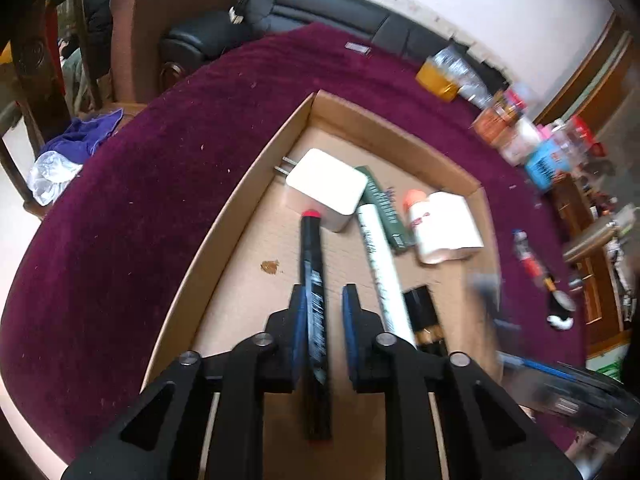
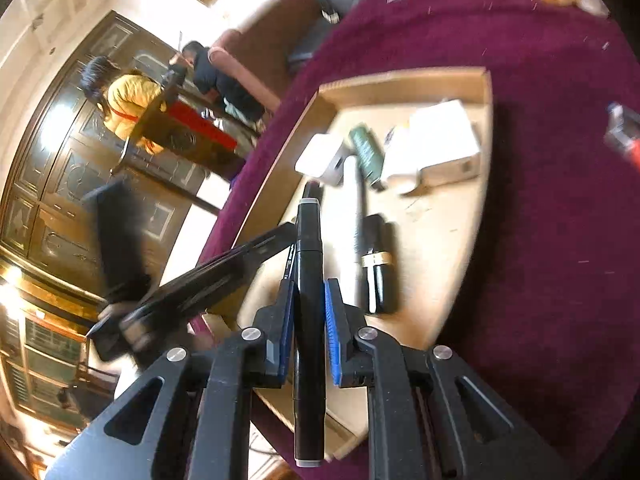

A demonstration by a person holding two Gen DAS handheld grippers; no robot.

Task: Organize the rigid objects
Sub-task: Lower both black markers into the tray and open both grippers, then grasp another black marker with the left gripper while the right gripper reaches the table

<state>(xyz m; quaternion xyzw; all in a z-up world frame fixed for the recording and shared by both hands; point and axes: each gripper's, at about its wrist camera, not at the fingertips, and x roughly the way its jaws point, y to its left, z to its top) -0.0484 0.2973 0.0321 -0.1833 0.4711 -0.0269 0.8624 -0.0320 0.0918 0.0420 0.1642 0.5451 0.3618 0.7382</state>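
The shallow brown cardboard tray [image 1: 256,168] lies on the dark purple velvet-covered surface [image 1: 120,216] and serves as the collecting place, so both claws are aimed down into it. The left claw [image 1: 326,300] stands slightly parted above the tray floor with a black marker with a red end cap [image 1: 314,280] between its blue pads; the marker lies against the left pad while a gap shows on the right, so it looks released to lie lengthwise beside the white tube [image 1: 382,268]. The right claw [image 2: 310,292] is closed tight on a black marker with grey end caps [image 2: 309,264], held along the fingers, probably so it can be laid parallel to the other long items.

Already in the tray are a white plug adapter [image 1: 326,190], a dark green tube [image 1: 384,208], a white bottle with an orange cap [image 1: 424,220] and a black lipstick case with a gold band [image 1: 426,320]. A red-and-blue pen-like item [image 1: 528,258] lies outside on the cloth, likely awaiting collection.
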